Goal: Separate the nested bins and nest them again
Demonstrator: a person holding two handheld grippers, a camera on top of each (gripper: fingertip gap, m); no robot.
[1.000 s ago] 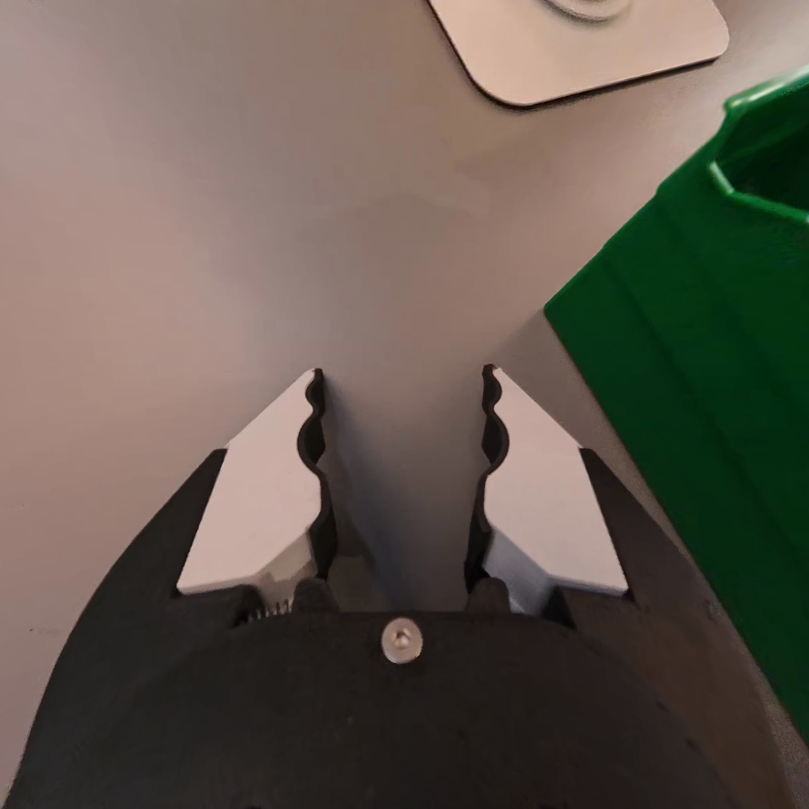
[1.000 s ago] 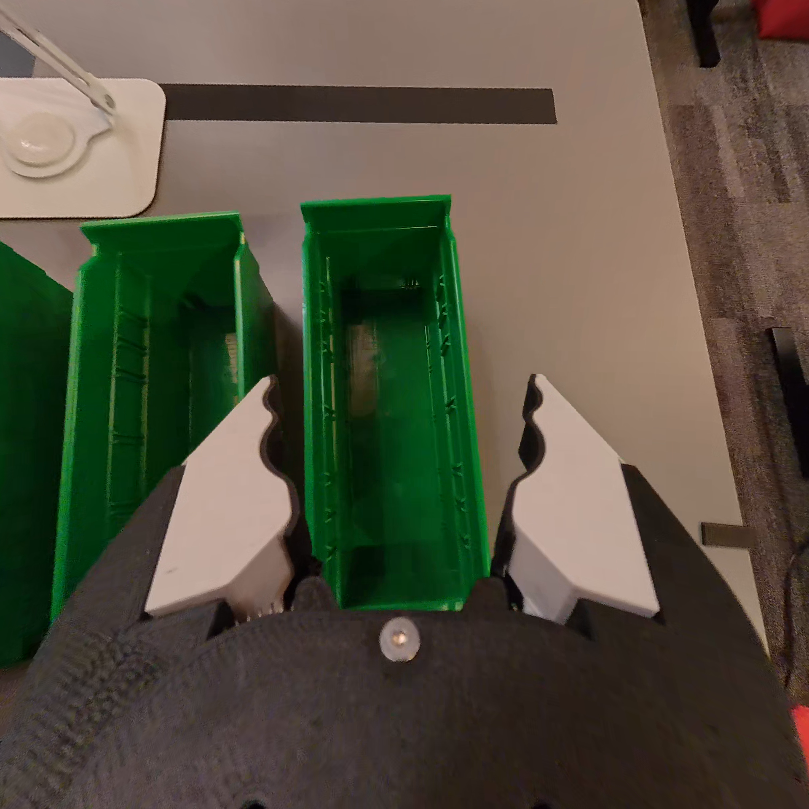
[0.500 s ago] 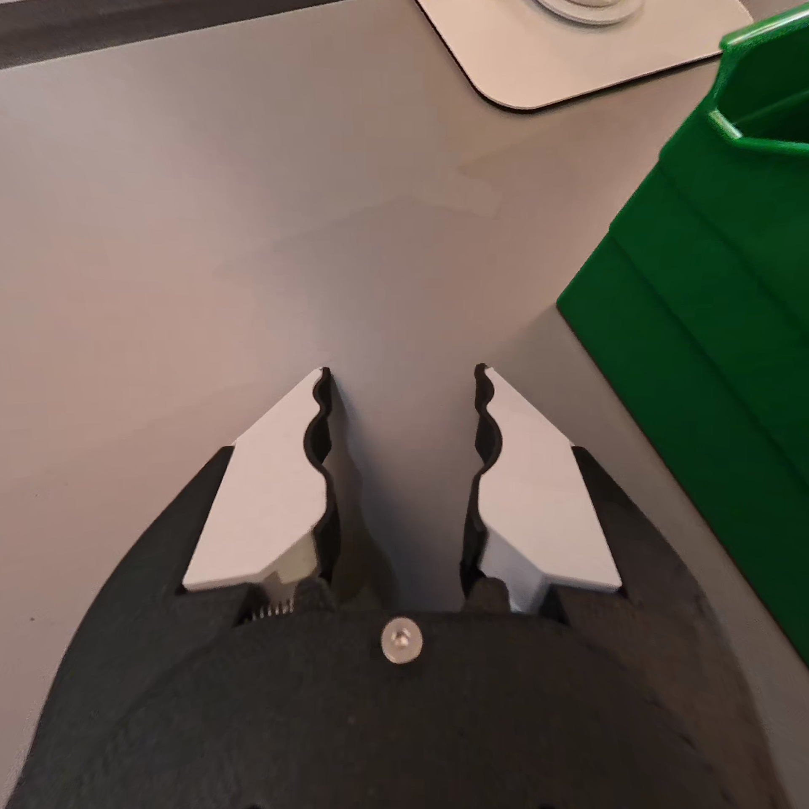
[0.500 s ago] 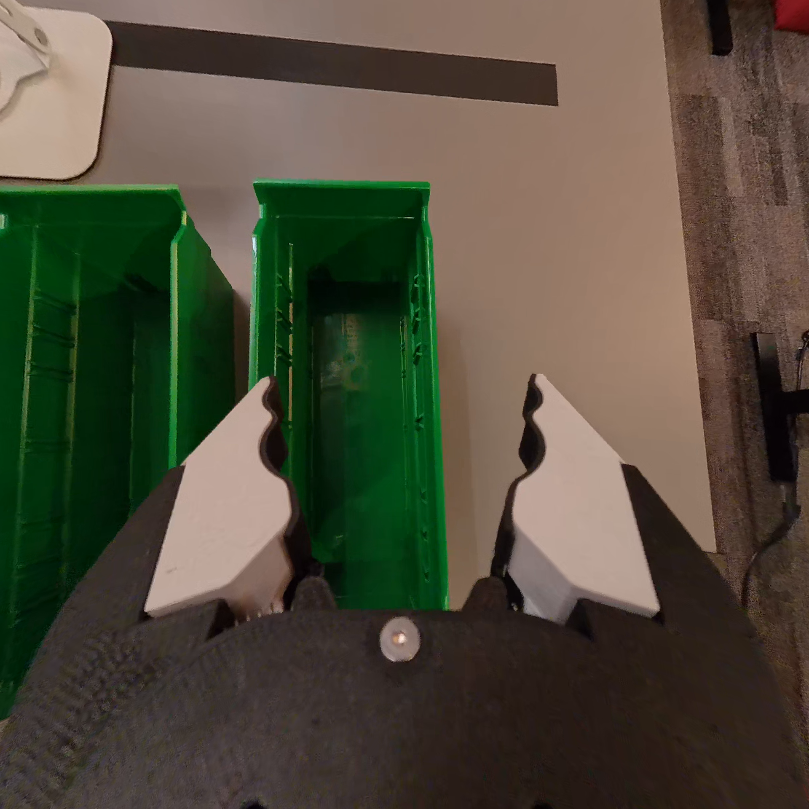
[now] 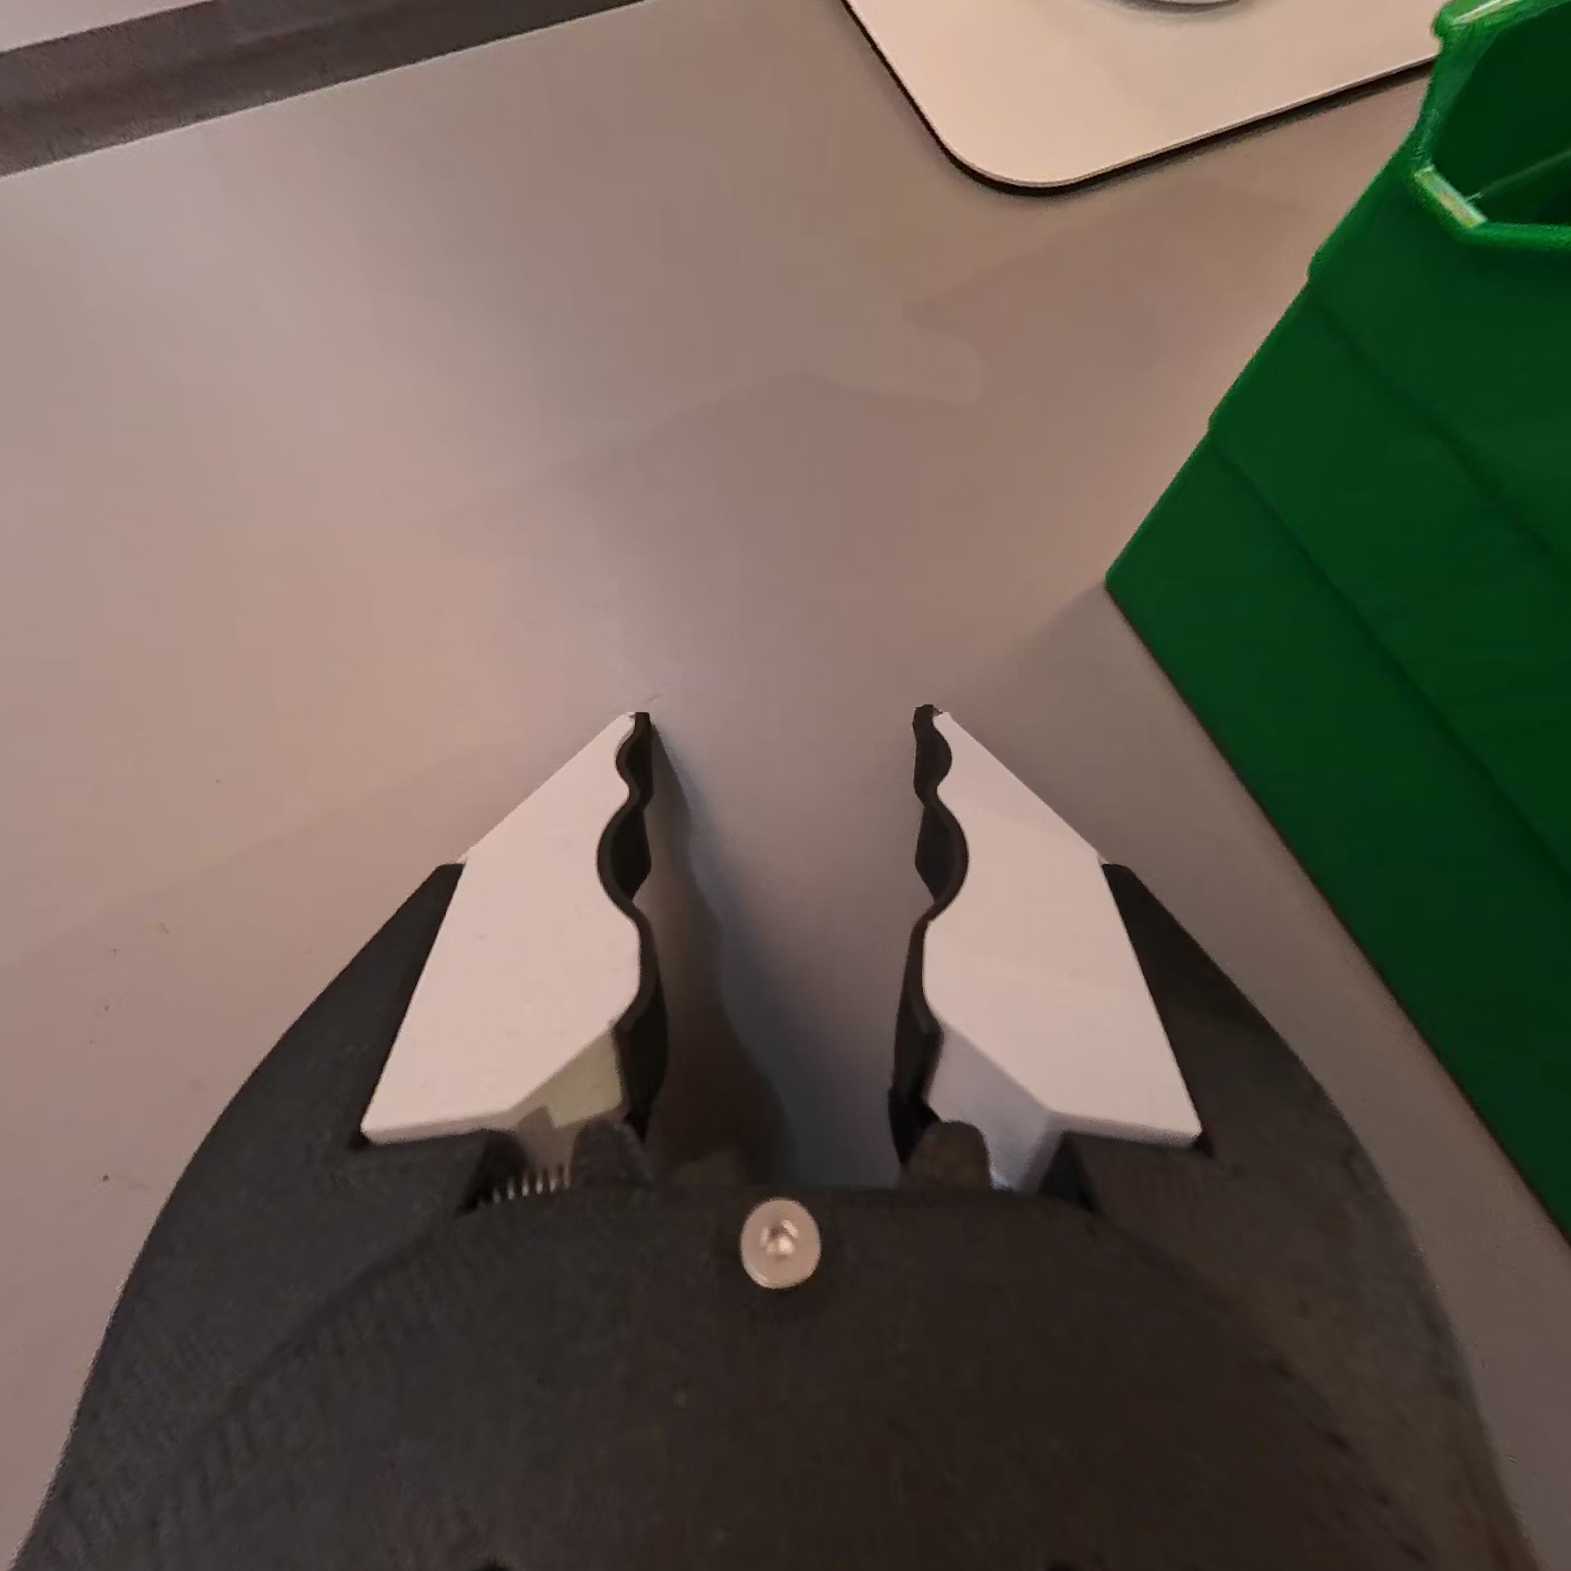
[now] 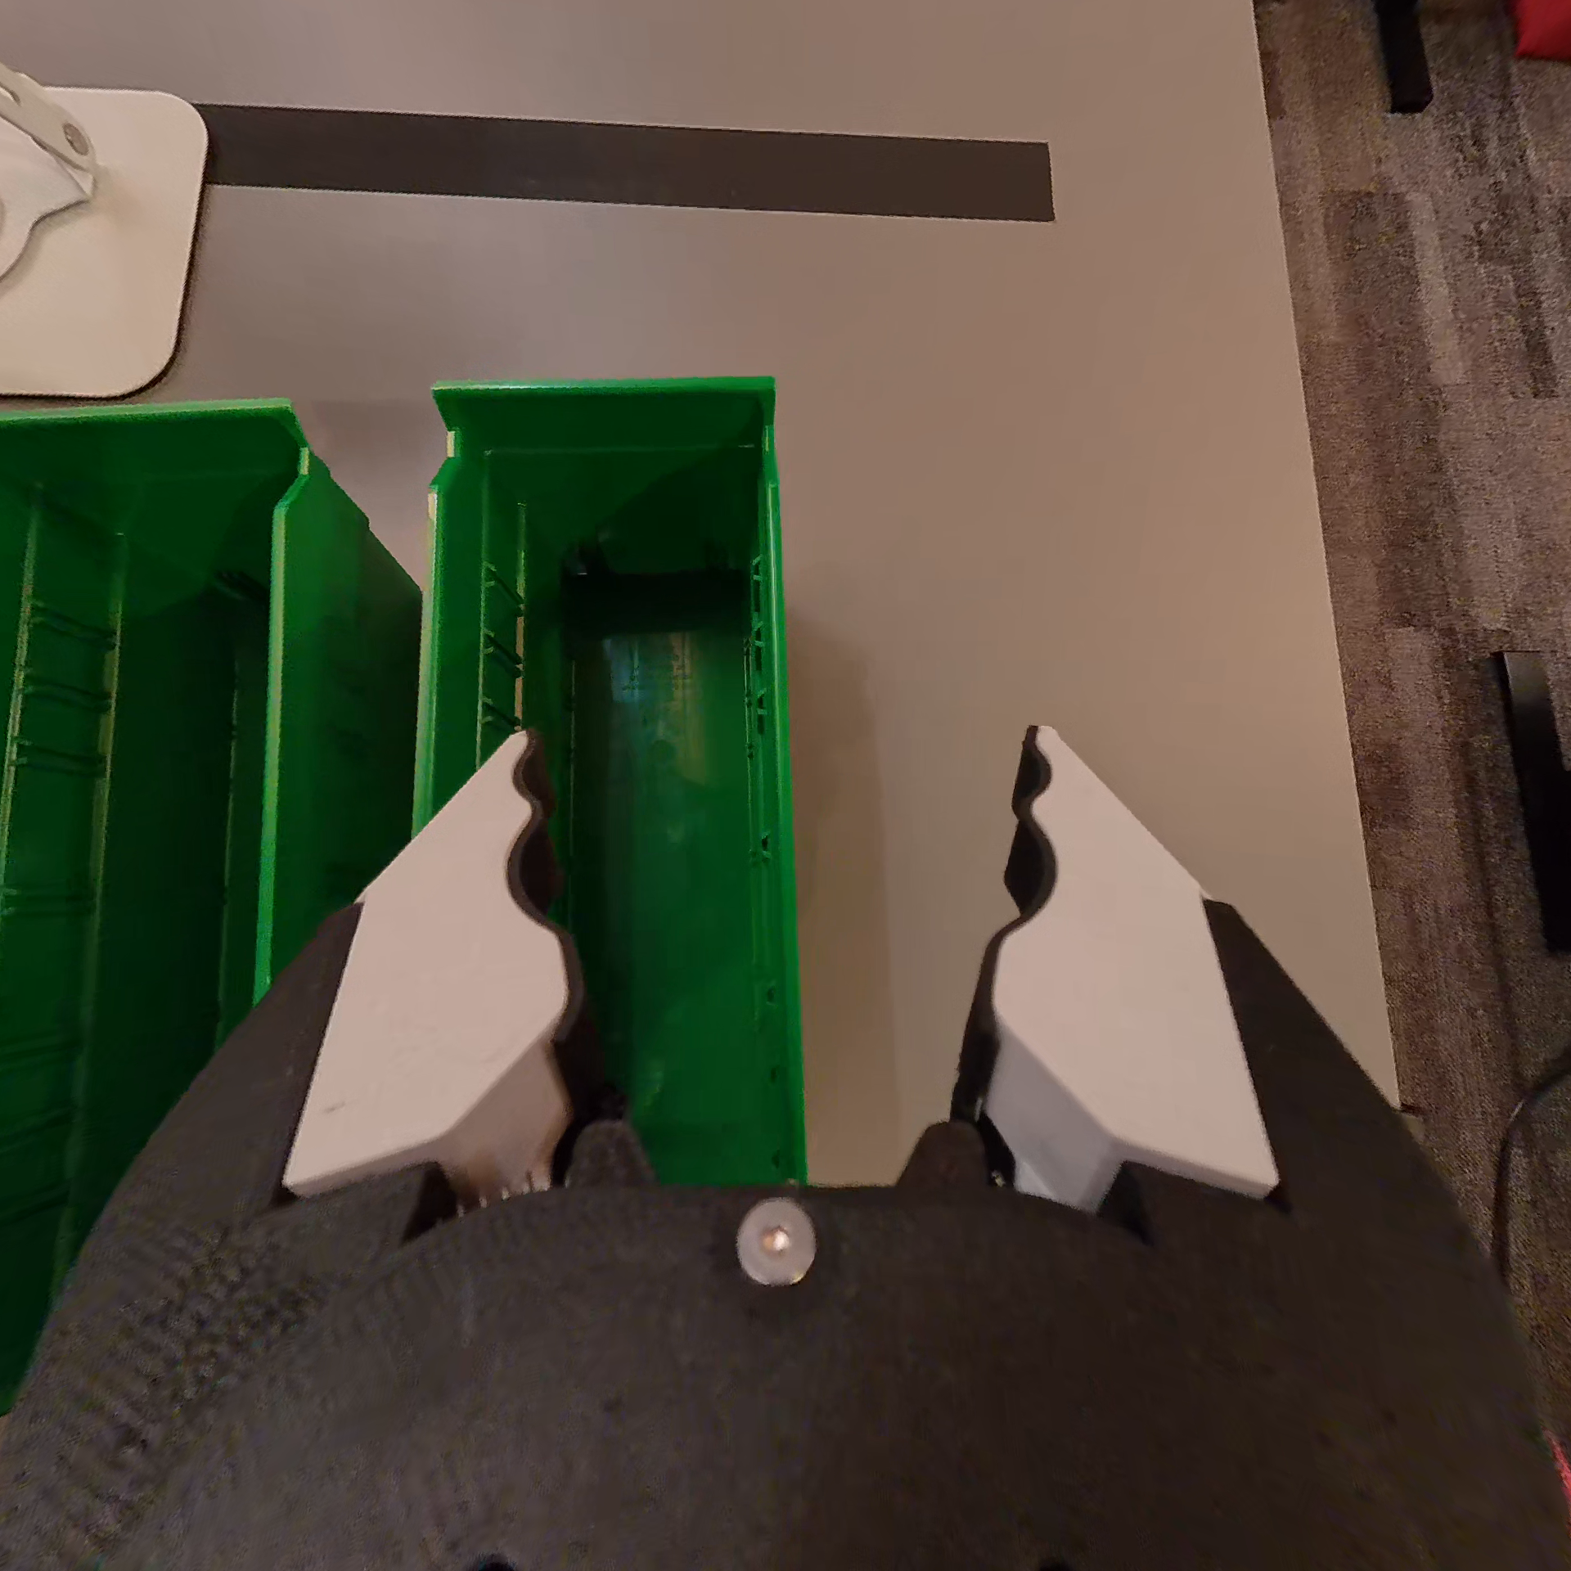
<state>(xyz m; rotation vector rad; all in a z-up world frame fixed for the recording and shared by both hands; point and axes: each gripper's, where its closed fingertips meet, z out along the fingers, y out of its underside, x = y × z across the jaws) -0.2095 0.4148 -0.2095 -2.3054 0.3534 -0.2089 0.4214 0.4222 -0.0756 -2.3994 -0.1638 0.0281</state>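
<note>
- 2 green bins, the narrow bin and the wide bin, are seen apart on the bench.
- The right claw and the left claw are spread wide, nothing held.
- Nesting seems next: a bin wall needs gripping.

grey tabletop, white rounded base plate, dark strip, carpeted floor

the smooth grey tabletop fills most of both views; a long dark flat strip lies across its far part, also showing at the far left in the left wrist view. a white flat base plate with rounded corners sits on the table at the far left, just beside the strip's left end, bearing a pale curved fitting; the same plate shows far right in the left wrist view. right of the table's edge lies mottled grey carpet, with dark furniture pieces and a small red thing at the far right corner.
</note>
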